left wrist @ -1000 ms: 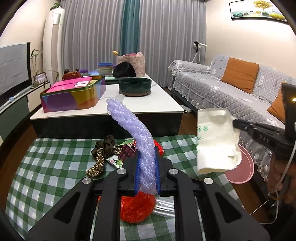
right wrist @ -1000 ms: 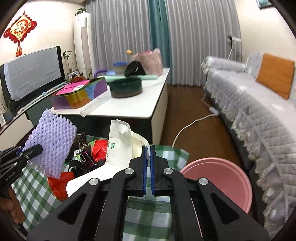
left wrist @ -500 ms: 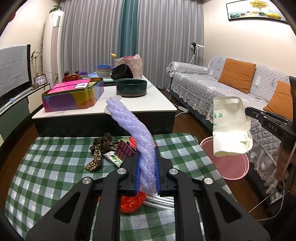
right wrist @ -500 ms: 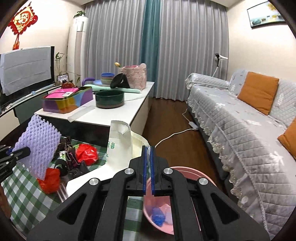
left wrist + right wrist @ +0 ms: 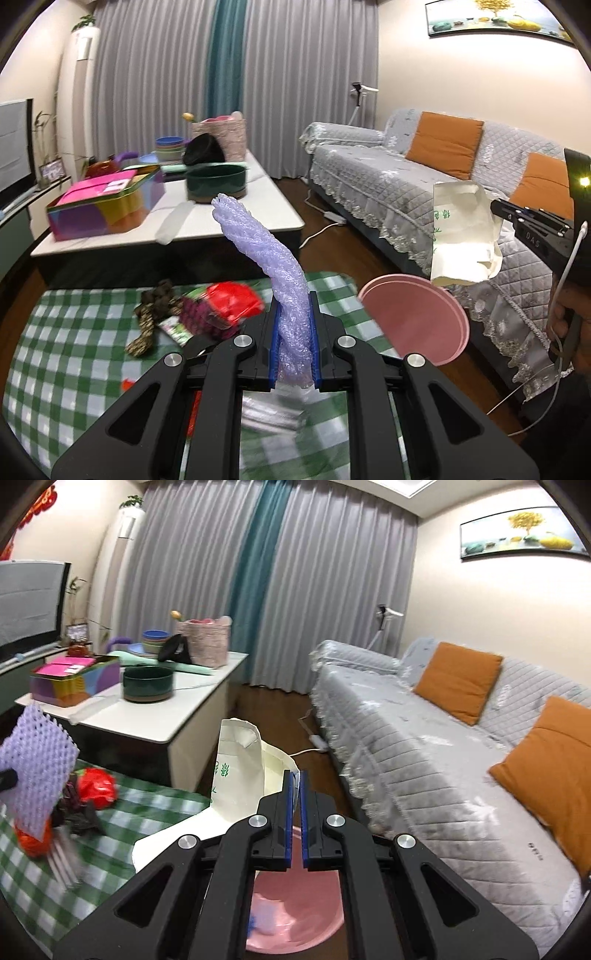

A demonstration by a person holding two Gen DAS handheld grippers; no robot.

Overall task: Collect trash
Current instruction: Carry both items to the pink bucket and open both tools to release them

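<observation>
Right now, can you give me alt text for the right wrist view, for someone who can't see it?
The right tool is clamped on a crumpled white paper bag, held above a pink basin on the floor. To the left, the other tool's purple foam net hangs over a green checked cloth with red trash; a grey sofa fills the right.

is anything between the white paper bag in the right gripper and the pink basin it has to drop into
Nothing visible. The right gripper is shut on the white paper bag, and the pink basin sits open on the floor right below it, beside the checkered table. Some trash already lies inside the basin.
</observation>
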